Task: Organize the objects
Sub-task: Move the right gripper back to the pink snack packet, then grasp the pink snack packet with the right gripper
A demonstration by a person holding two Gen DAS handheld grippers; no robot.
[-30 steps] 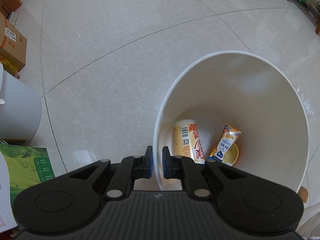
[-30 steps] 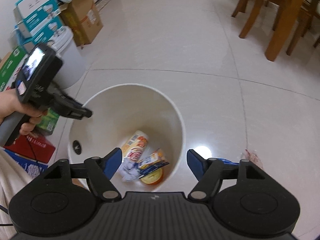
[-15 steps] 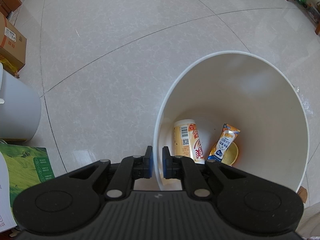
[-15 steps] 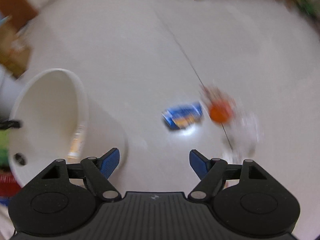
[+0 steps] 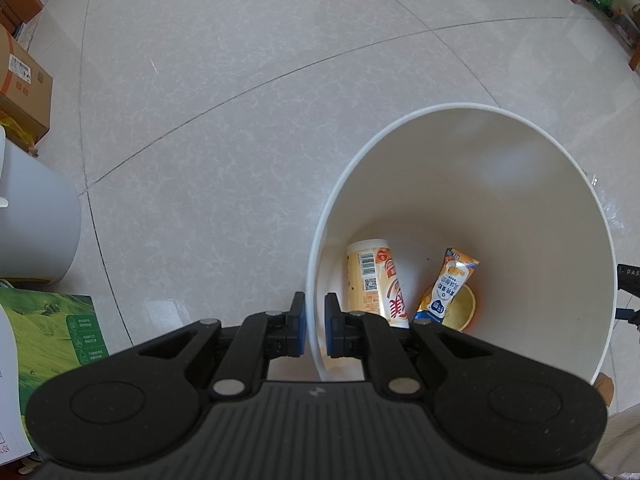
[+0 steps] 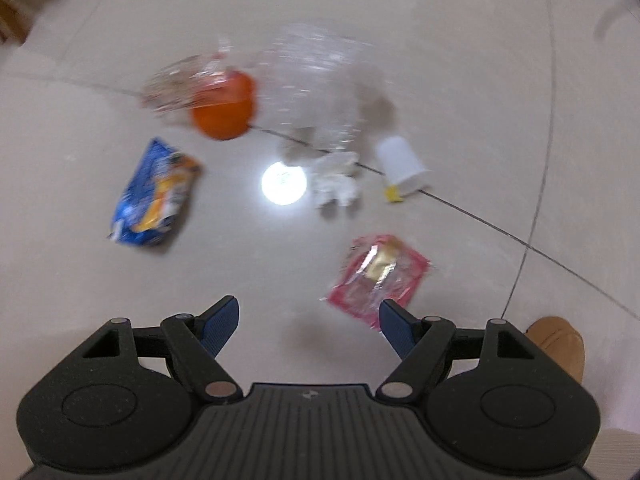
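Here, in the left wrist view, the left tool [image 5: 314, 326] has its blue pads pressed together on the near rim of the white bin [image 5: 460, 216], one pad outside the wall and one inside, so it pinches the bin's edge. Ahead of it and lower, on the bin's bottom, lie a yellow drink cup [image 5: 376, 282] on its side, a milk-bar wrapper [image 5: 450, 282] and an orange-rimmed lid [image 5: 464, 302] partly under the wrapper. The risk here is that a tug or twist of this grip tips the light bin and spills what is already sorted. In the right wrist view, blurred by motion, the right tool [image 6: 309, 326] stands spread and empty above the floor [image 6: 440, 40], pointing down. Just ahead of its right pad lies a red wrapper [image 6: 378, 280], its near corner beside that pad; farther ahead to the left is a blue snack bag [image 6: 154, 200], and well ahead are an orange ball-like thing [image 6: 224, 110], a crumpled clear plastic [image 6: 312, 76], a white tissue wad [image 6: 336, 180] and a small white cup [image 6: 402, 164]. A brown shoe [image 6: 556, 344] shows at the right. The flat, slick wrapper may slide away or fold under the pads if they land off-centre, and a fast descent could jam the pads into the tile.
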